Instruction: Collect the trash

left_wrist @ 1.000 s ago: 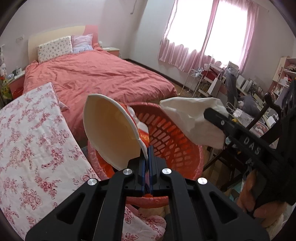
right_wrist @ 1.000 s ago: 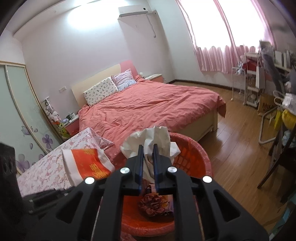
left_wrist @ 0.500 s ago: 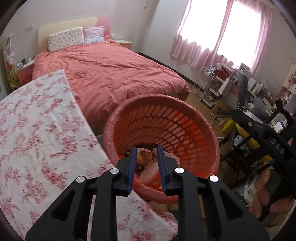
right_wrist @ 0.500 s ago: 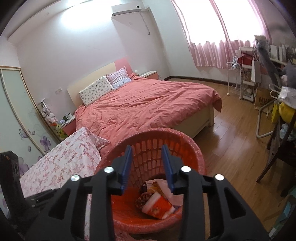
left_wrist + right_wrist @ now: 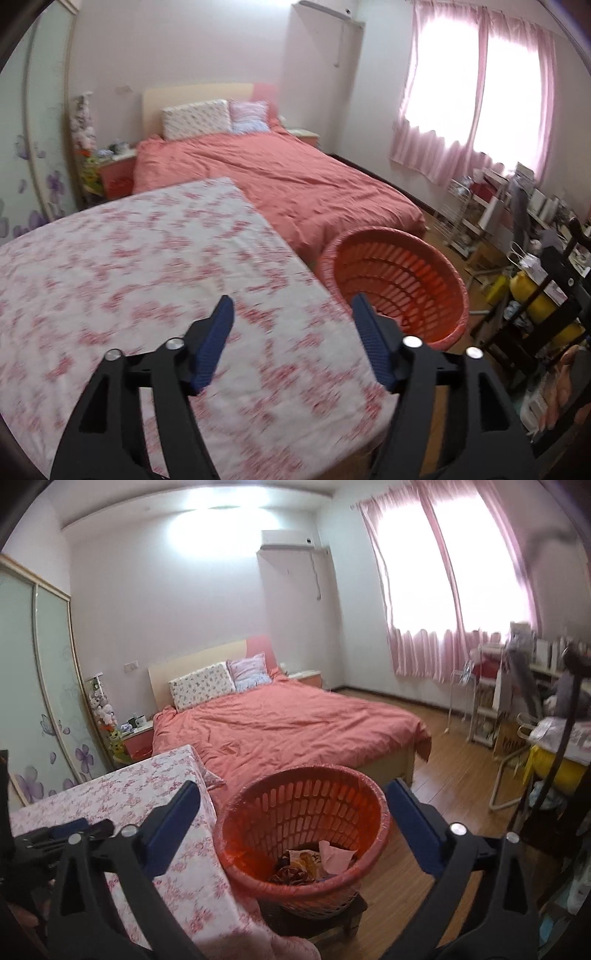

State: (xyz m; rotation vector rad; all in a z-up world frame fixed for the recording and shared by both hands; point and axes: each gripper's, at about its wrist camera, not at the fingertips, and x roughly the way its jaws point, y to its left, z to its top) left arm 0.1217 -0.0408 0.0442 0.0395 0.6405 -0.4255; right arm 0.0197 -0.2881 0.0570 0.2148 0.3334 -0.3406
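Note:
An orange plastic basket [image 5: 351,782] stands on a low stool beside the table; it also shows in the left wrist view [image 5: 436,258]. Trash [image 5: 314,860] lies in its bottom: a white tissue, a printed wrapper and a dark red crumpled piece. My left gripper [image 5: 291,306] is wide open and empty above the floral tablecloth [image 5: 129,266], left of the basket. My right gripper [image 5: 291,794] is wide open and empty, raised above the basket. The left gripper's body [image 5: 55,838] shows at the left edge of the right wrist view.
A bed with a coral cover [image 5: 288,723] lies behind the basket. A wardrobe with glass doors [image 5: 40,686] stands at left. Racks, a chair and yellow containers [image 5: 532,291] crowd the right side. Wooden floor [image 5: 454,775] lies right of the basket.
Both grippers let go: the paper bowl and the tissue dropped into the basket. Both jaws opened wide. The left gripper swung left over the table; the right gripper rose and drew back.

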